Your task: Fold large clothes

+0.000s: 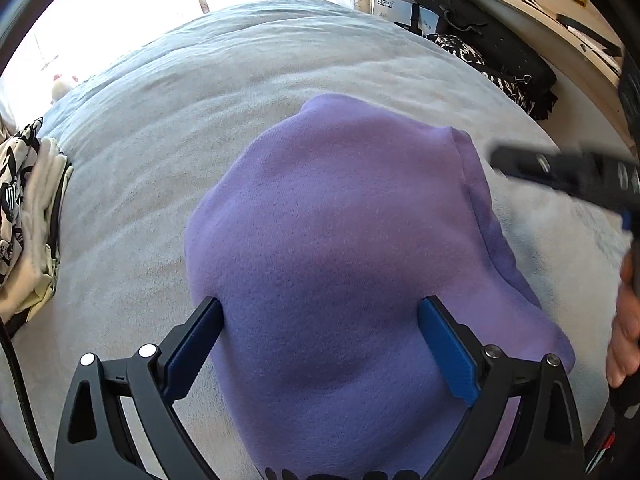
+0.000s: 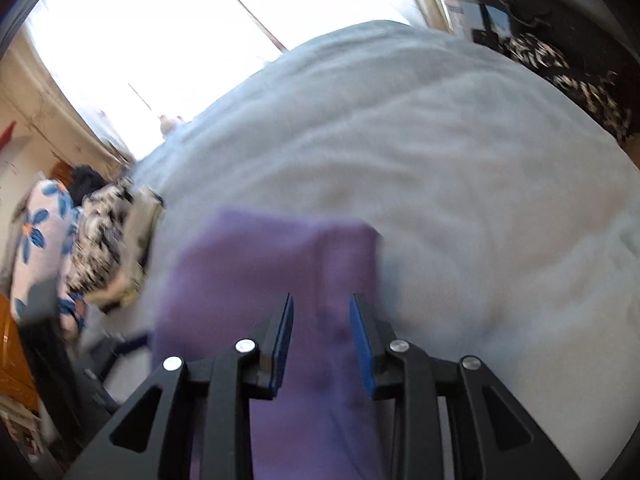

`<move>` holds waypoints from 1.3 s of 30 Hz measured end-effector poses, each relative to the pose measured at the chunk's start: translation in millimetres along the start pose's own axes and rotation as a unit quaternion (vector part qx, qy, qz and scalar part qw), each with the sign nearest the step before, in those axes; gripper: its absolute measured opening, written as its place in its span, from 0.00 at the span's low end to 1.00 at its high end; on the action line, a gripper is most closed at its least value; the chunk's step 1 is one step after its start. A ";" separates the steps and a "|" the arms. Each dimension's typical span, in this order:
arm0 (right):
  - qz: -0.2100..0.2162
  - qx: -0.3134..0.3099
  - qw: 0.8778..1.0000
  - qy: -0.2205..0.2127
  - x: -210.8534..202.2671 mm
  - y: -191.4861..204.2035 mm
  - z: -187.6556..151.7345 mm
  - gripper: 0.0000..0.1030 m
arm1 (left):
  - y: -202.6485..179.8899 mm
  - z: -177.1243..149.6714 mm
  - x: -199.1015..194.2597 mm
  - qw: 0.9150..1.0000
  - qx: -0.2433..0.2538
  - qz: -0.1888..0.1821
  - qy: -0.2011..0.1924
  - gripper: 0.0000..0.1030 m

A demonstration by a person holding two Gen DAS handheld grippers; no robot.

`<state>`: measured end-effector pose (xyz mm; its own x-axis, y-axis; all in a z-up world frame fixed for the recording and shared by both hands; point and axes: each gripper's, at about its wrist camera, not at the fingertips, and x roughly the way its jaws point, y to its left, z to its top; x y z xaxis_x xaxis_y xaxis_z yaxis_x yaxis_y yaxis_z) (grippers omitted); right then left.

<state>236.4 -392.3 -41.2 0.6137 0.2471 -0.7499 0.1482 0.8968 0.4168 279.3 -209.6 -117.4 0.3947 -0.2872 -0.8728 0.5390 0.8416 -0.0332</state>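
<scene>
Two open grippers, left gripper (image 1: 320, 344) spread wide and right gripper (image 2: 322, 344) narrower, hover empty over a folded purple sweatshirt (image 1: 340, 248) on the grey bed (image 1: 160, 120), apparently ready to tidy it.

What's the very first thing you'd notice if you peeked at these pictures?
The big purple sweatshirt jumps out first, lying folded in the middle of a pale grey blanket on the bed. Right over it sits the left hand-held gripper, jaws wide open with bright blue pads. To the left, at the blanket's edge, is a pile of black-and-white patterned clothes.
</scene>
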 end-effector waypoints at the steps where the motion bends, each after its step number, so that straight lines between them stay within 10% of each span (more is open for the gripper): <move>1: -0.001 -0.003 1.000 0.004 8.8 4.6 4.5 0.28 | 0.1 0.9 0.0 1.000 0.001 0.000 0.002 0.93; 10: -0.033 -0.018 0.998 0.052 53.2 9.7 5.3 0.28 | 29.6 23.7 -37.2 0.998 -0.017 0.020 -0.054 0.93; 22: -0.087 -0.044 0.991 0.095 89.3 1.4 0.0 0.28 | 60.7 34.6 8.9 0.996 -0.088 0.019 0.002 0.81; 39: -0.051 -0.106 0.991 0.065 -36.9 22.5 -65.3 0.29 | 38.7 -31.7 -80.0 0.998 -0.053 -0.009 -0.032 0.81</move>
<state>166.4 -357.3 -37.7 0.4959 0.1839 -0.8487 0.0304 0.9731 0.2286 245.0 -139.6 -64.4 0.4350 -0.3278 -0.8386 0.4655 0.8791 -0.1023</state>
